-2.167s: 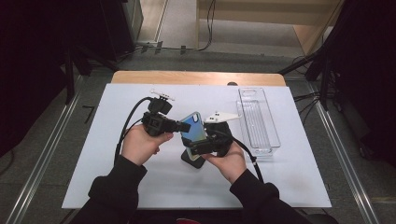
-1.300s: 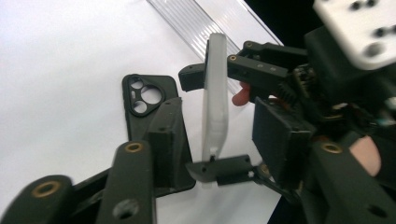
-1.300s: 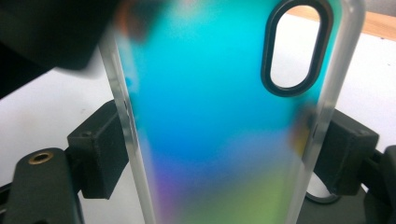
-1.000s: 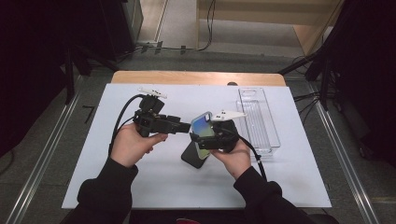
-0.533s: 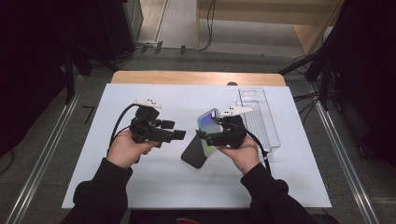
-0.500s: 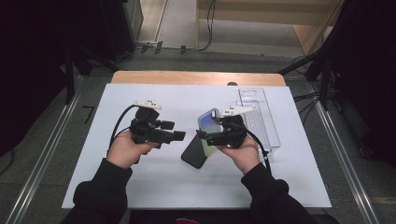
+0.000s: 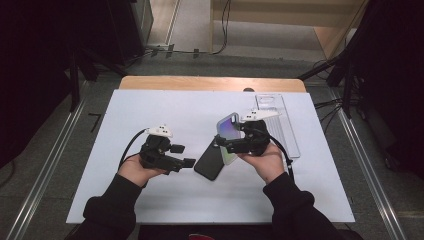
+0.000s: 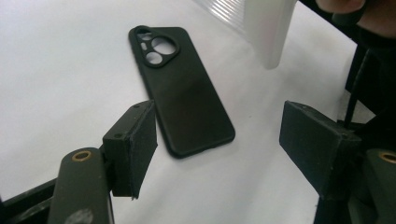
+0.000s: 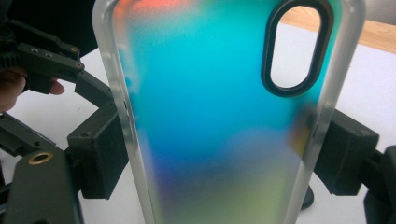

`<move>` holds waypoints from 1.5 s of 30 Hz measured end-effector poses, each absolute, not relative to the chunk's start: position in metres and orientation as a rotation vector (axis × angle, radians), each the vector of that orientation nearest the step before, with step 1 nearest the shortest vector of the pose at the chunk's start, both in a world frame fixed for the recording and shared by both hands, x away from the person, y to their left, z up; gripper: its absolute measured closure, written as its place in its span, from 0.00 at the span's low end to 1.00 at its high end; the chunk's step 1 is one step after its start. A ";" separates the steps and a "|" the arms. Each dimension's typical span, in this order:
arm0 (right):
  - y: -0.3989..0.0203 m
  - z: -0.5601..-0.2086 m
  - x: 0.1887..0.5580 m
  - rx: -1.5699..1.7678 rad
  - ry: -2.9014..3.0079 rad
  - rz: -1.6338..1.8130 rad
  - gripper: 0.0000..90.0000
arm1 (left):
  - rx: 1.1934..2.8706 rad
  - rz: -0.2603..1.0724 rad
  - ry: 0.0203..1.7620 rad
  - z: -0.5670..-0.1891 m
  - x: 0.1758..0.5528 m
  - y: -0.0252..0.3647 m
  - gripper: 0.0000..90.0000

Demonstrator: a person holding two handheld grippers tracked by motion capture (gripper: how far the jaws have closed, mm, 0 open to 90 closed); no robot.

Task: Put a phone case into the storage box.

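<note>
Frosted translucent phone case with blue-green gradient [image 9: 219, 121] sits clamped across its width in right gripper [image 7: 239, 142], held tilted above white table [image 7: 150, 110]. Pads bite only soft side rims, so case could flex, twist or pop out, imo. Left gripper [image 7: 187, 162] has just been opening, jaws wide, nothing between them, low beside matte black phone case [image 8: 182, 93] lying flat on table. Risk there: pad catches edge, shoves it away instead of gripping. Clear plastic tray [image 7: 282, 125] close behind right hand, easy to bump.

Black phone case [image 8: 182, 98]; iridescent blue-green case [image 9: 219, 116], frosted rim; white table [image 7: 165, 110]; black grippers.
</note>
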State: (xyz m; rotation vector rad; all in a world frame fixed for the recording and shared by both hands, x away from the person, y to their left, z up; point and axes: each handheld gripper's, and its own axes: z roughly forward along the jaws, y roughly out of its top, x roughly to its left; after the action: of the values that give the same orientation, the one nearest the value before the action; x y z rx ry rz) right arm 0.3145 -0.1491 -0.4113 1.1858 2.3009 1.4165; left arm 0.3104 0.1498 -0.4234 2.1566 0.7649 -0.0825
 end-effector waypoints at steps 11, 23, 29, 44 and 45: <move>-0.154 -0.407 0.318 1.178 2.329 1.385 0.17 | 2.127 -0.082 0.821 -0.444 0.298 0.175 0.31; -0.184 -0.389 0.323 1.250 2.231 1.425 0.17 | 2.126 -0.048 0.854 -0.451 0.285 0.190 0.31; -0.199 -0.382 0.327 1.296 2.164 1.440 0.17 | 2.108 -0.074 0.886 -0.452 0.285 0.193 0.31; -0.238 -0.381 0.344 1.402 2.006 1.357 0.17 | 2.088 -0.006 0.938 -0.457 0.281 0.204 0.31; -0.239 -0.382 0.346 1.414 1.997 1.350 0.17 | 2.090 -0.002 0.938 -0.457 0.281 0.204 0.31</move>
State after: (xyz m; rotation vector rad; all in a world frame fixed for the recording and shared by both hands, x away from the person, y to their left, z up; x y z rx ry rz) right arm 0.3457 -0.2394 -0.3820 1.4136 1.9966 1.3502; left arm 0.2809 0.2037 -0.4571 2.0904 0.9382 -0.0021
